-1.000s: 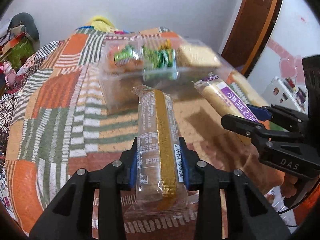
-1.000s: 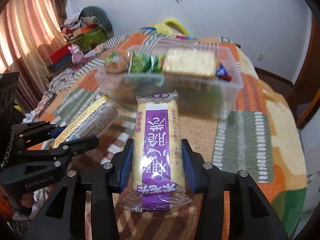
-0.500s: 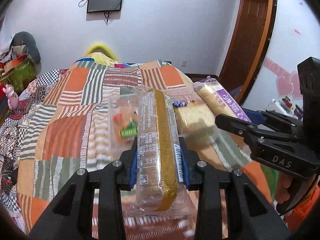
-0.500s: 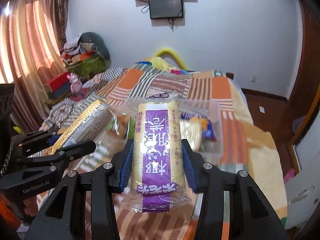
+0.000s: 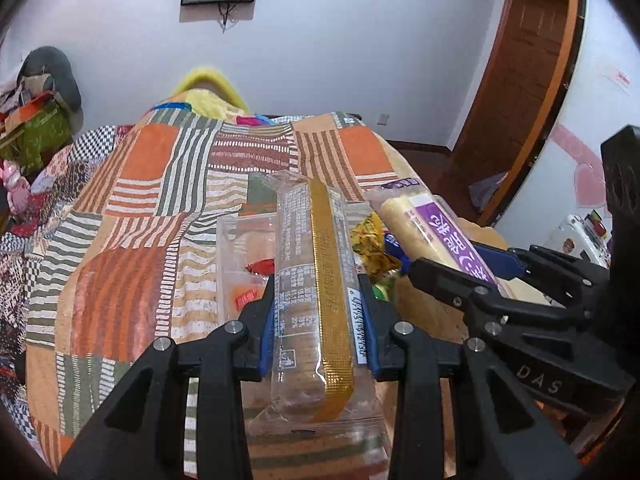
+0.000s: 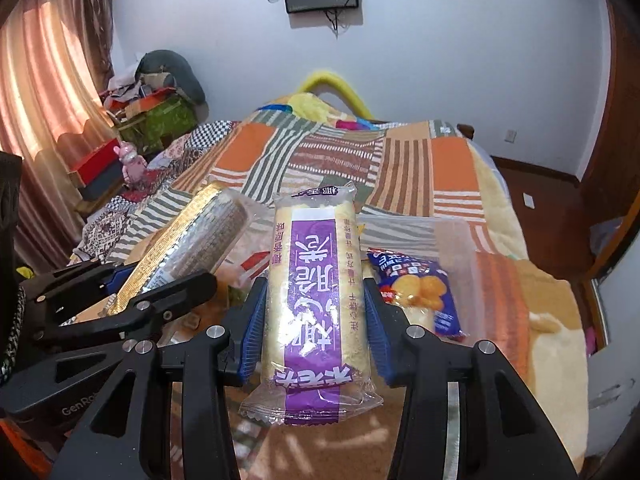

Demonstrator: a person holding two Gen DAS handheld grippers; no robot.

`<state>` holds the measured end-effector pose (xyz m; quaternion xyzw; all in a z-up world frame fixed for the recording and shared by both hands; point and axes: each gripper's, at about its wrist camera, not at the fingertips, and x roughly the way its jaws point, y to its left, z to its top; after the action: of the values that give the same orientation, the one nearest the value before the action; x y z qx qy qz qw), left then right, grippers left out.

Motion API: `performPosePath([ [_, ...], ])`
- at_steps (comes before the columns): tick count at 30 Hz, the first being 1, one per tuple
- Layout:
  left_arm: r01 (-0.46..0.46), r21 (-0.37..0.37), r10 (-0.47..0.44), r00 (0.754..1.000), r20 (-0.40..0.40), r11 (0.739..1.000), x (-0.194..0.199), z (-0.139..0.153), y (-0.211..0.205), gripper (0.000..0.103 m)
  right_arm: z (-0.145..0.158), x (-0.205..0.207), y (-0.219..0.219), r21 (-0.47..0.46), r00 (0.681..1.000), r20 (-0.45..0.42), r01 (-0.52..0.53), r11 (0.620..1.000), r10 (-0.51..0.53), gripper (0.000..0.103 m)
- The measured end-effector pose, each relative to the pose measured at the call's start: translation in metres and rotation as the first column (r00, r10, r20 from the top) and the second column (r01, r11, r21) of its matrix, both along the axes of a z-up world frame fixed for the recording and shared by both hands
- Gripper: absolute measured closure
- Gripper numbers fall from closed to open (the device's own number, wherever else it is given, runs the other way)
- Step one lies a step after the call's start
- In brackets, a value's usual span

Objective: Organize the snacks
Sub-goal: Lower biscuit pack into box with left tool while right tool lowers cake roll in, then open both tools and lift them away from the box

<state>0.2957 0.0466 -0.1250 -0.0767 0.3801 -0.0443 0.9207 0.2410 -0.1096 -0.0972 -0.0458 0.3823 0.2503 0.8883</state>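
Two grippers are clamped on packets: your left gripper (image 5: 320,312) grips the gold-striped cracker pack (image 5: 316,292), your right gripper (image 6: 316,320) the purple-labelled roll (image 6: 316,292). Both packets hang over the clear snack box (image 6: 460,236) on the patchwork bedspread (image 5: 132,216).

left gripper (image 5: 318,320): jaws clamped on the gold-striped cracker pack (image 5: 316,288), pointing forward and down | right gripper (image 6: 316,320): jaws clamped on the purple-labelled cracker pack (image 6: 316,292), pointing forward and down | pose: the two grippers side by side, close together, fingers angled slightly toward each other
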Motion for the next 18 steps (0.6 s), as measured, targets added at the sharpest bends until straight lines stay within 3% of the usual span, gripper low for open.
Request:
performPosePath([
  [7,0.015,-0.026,-0.016,0.999,-0.035,1.0,0.018,-0.008,0.007,0.065,-0.007,0.01,0.006,-0.057,0.999,-0.036,-0.034,0.998,0.032,0.06],
  [13,0.028,-0.016,-0.028,1.0,0.003,0.999,0.006,0.007,0.003,0.063,0.005,0.005,-0.005,-0.03,0.999,-0.02,-0.035,0.999,0.034,0.057],
  [18,0.013,0.009,-0.014,0.996,0.092,1.0,-0.028,0.039,-0.002,0.063,0.027,-0.007,-0.019,-0.003,0.999,0.041,-0.017,1.0,0.017,0.057],
])
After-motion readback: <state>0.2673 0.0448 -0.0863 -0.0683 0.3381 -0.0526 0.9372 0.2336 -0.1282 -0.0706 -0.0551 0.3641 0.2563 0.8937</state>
